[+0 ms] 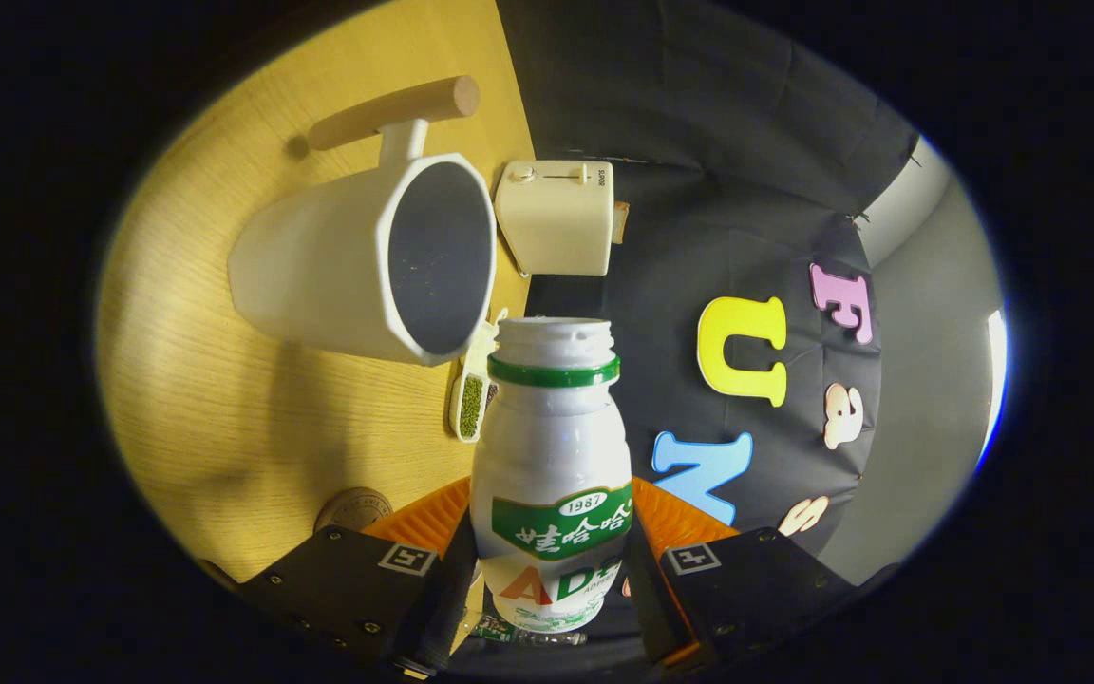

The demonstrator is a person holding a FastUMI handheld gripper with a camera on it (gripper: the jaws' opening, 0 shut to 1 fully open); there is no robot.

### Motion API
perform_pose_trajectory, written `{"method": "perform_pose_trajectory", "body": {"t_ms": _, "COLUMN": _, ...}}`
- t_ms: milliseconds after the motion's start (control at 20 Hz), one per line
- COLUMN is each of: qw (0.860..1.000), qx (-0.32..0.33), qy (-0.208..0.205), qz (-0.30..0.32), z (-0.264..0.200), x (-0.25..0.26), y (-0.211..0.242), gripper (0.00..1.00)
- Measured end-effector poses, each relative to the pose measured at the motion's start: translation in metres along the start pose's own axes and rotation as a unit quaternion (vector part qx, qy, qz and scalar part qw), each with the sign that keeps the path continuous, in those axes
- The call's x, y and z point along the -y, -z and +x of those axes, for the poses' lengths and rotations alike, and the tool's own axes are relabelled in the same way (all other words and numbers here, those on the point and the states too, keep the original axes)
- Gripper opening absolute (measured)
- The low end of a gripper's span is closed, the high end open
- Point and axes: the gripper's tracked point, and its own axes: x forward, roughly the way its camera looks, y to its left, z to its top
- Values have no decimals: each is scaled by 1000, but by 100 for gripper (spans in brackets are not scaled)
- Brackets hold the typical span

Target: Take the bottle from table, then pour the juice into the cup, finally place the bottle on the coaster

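The tool (pixel 552 570) pinched the open bottle (pixel 552 475), tipped toward the cup (pixel 367 261). Pouring well meant bringing the bottle's mouth over the cup's rim, then tilting slowly.

Printed label (pixel 561 524) on bottle (pixel 552 437) clamped betw. jaws; square marker tags (pixel 406 558) on gripper (pixel 552 570).

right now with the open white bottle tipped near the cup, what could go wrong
1. The capless white plastic bottle with the green neck ring, clamped between the gripper fingers, has its mouth short of the white mug with the wooden handle, so juice may land on the wooden table.
2. It may splash the scoop of green beans below.
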Motion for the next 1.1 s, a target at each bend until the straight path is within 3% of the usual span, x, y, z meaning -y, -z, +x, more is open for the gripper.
{"method": "perform_pose_trajectory", "body": {"t_ms": 1100, "qw": 997, "qx": 3, "qy": 14, "qz": -72, "z": 5, "x": 18, "y": -6, "gripper": 73}}
